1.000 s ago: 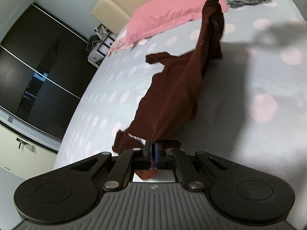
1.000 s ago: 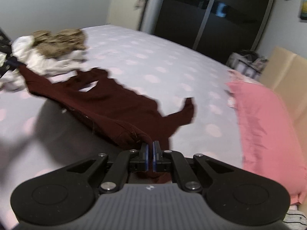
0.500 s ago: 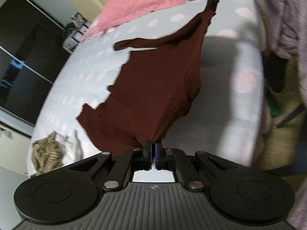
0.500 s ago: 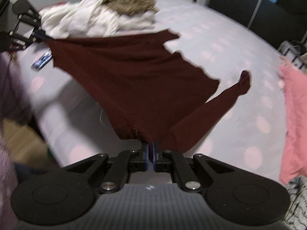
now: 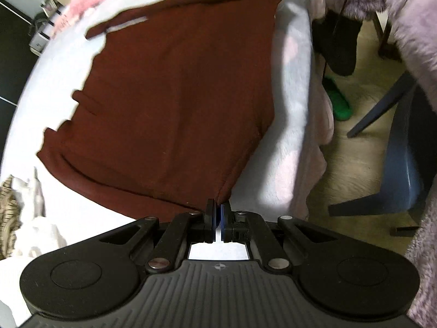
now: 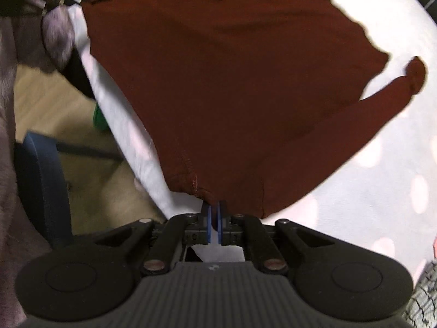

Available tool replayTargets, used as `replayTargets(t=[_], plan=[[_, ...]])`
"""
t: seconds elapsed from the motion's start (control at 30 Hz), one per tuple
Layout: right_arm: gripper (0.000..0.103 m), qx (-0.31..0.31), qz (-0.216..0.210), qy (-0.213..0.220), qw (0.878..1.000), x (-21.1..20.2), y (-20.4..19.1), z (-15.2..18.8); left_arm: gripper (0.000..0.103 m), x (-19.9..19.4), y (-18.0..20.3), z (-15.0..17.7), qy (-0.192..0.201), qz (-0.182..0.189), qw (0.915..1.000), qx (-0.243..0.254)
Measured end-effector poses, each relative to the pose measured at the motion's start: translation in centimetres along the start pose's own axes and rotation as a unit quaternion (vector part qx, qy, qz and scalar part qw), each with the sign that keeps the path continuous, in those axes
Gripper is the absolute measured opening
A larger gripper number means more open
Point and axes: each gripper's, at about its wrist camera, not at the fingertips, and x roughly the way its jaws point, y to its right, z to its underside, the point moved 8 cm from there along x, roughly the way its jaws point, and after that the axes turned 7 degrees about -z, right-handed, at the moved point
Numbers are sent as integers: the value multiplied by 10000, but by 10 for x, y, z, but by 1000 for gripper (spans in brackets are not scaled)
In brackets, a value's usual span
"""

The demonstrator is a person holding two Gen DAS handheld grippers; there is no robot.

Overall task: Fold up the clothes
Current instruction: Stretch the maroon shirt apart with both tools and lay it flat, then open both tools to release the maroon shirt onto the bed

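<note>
Now that the maroon top (image 5: pixel 174 95) has dropped from hanging to spread flat on the bed (image 5: pixel 289 104), we keep both tongs, left (image 5: pixel 218 213) and right (image 6: pixel 213 216), clamped on its near corners, ready to fold.

I see the sweater (image 5: pixel 174 95) spread on the bed (image 5: pixel 289 125), close to its edge. My left gripper (image 5: pixel 218 213) pinches one near corner, my right gripper (image 6: pixel 213 214) the other. A pile of clothes (image 5: pixel 16 213) lies beyond on the bed. A chair (image 5: pixel 404 164) stands on the floor (image 5: pixel 363 114) beside the bed.
</note>
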Motion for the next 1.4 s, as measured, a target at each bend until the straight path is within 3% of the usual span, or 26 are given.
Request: replayTargets(t=[0.1,0.4,0.5,0.53,0.57,0.63,0.73,0.83,1.0,1.1,1.2,1.3,1.4], plan=[[5,19,-81,-164,9998,15,5,2,1,17,3,4,-163,103,9998,-16],[9,112,-200,-62,9997,26,14,8,3,32,2,9,-312,164,9989,-308],[36,177,-324,26,9993,16,14,8,12,13,-4,9,-135,120,9988,-455],[48,186,-334,67,9992,11,14,8,21,6,-10,9,-46,46,9984,-566],[54,156,-226,142,9995,3,15,5,31,-3,-18,9,54,-48,9971,-763],[55,191,-53,413,9990,-17,20,-2,39,-17,-36,11,212,-208,9928,-1163],[57,592,220,911,9938,-46,43,-15,39,-36,-73,17,388,-494,9779,-1993],[57,1121,678,1140,9848,-65,72,-23,40,-53,-108,26,480,-679,9562,-2806],[57,1874,1319,1493,9619,-90,96,-47,41,-81,-173,26,617,-1052,9107,-3946],[58,2355,1278,1975,9430,-107,118,-64,48,-96,-213,28,773,-1268,8882,-4348],[58,2651,1370,2192,9289,-113,144,-70,52,-92,-251,28,712,-1526,8765,-4509],[58,2925,1408,2239,9190,-89,161,-87,56,-69,-286,28,689,-1671,8623,-4730],[58,3275,1385,2229,9077,-84,198,-87,58,-29,-316,29,577,-1593,8456,-5062]])
